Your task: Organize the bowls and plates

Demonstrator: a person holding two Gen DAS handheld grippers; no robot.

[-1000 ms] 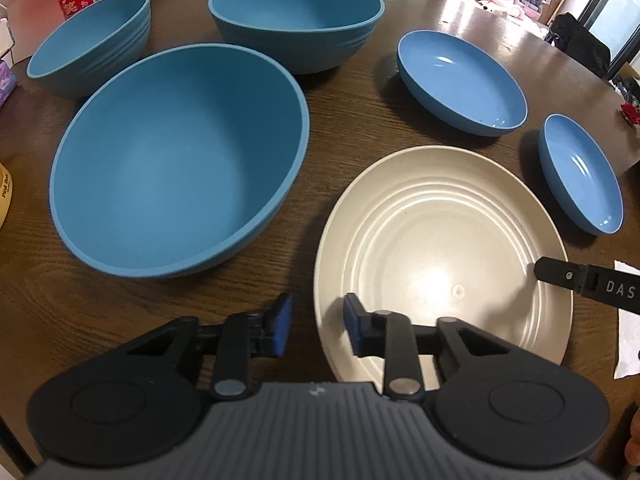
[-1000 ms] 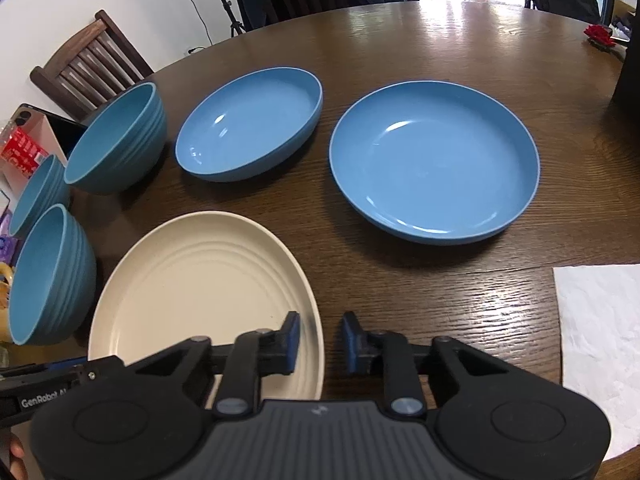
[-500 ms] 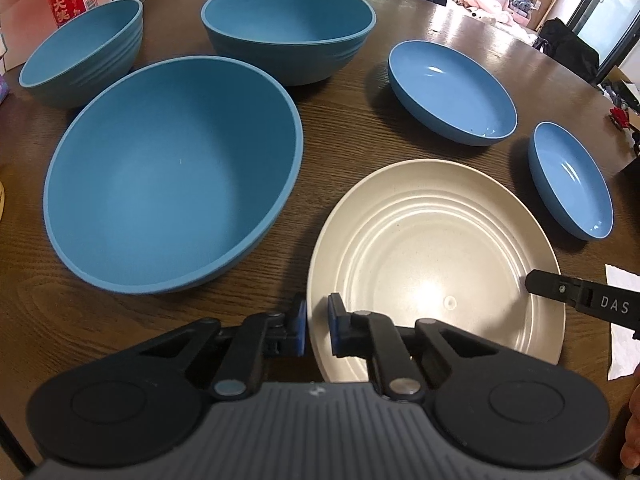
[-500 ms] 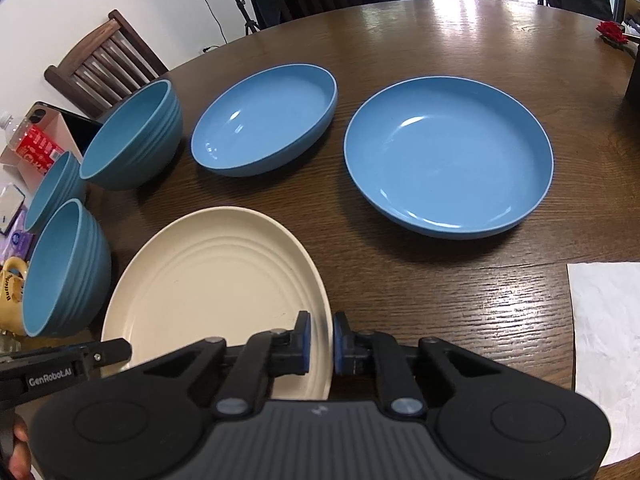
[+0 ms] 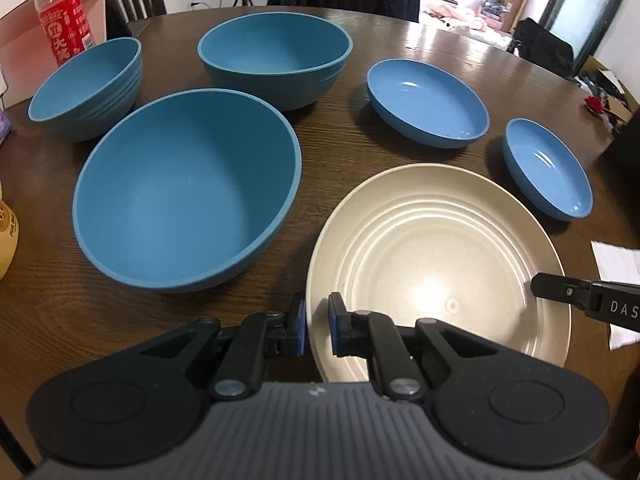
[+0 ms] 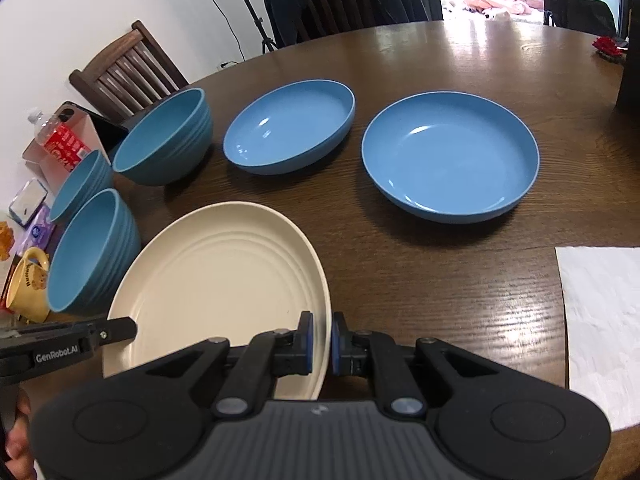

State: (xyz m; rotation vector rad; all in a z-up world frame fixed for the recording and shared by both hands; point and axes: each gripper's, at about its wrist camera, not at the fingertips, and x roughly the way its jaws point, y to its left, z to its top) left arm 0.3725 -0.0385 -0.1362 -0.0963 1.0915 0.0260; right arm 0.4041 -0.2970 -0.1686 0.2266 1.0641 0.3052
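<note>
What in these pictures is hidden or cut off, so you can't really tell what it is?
- Cream plate: its near rim is hidden behind the left gripper in the left view and behind the right gripper in the right view.
- Yellow mug: the left edge cuts it in both views, and its print is too small to read.
- Red bottle: its label is too small to read.
- White paper: cut by the right edge.

Wooden table (image 6: 460, 280) bearing blue bowls (image 5: 188, 188), napkin (image 6: 600, 320).

I see the plate (image 5: 436, 264) nearest me, three bowls (image 5: 188, 188) to its left, two dishes (image 5: 428, 102) behind.
</note>
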